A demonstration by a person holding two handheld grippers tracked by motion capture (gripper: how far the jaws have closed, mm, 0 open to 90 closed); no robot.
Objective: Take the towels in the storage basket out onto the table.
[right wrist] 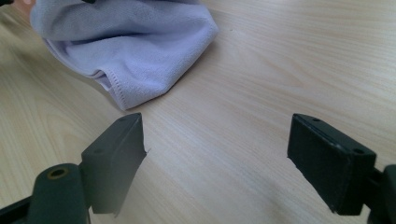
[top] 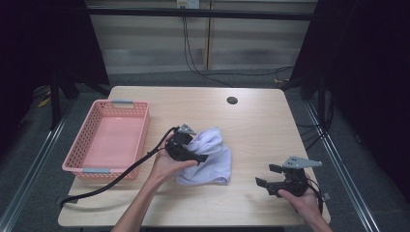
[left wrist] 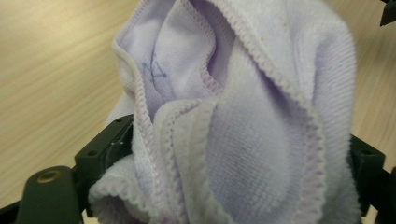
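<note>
**Lilac cloth gripped mid-desk**

Nearest, on pale wood-grain desk [top: 251, 121]: right gripper [top: 269, 176], jaws spread, grasping nothing. Just beyond: left gripper [top: 193, 154] clenched on bunched lilac cloth [top: 210, 154], resting mid-desk. Left: pink basket [top: 113, 140]. Farther: grey floor, trailing cables, dark curtains.

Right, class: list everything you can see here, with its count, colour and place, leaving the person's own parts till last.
Cloth: one, pale lilac, bunched at the table's middle, held in the left gripper.
Basket: one, pink, on the table's left side.
Table: one, light wood, with a dark round hole near its far edge.
Left gripper: one, black, jaws around the cloth.
Right gripper: one, black, jaws open, low over the table's near right.
Hands: two, one on each gripper.
</note>
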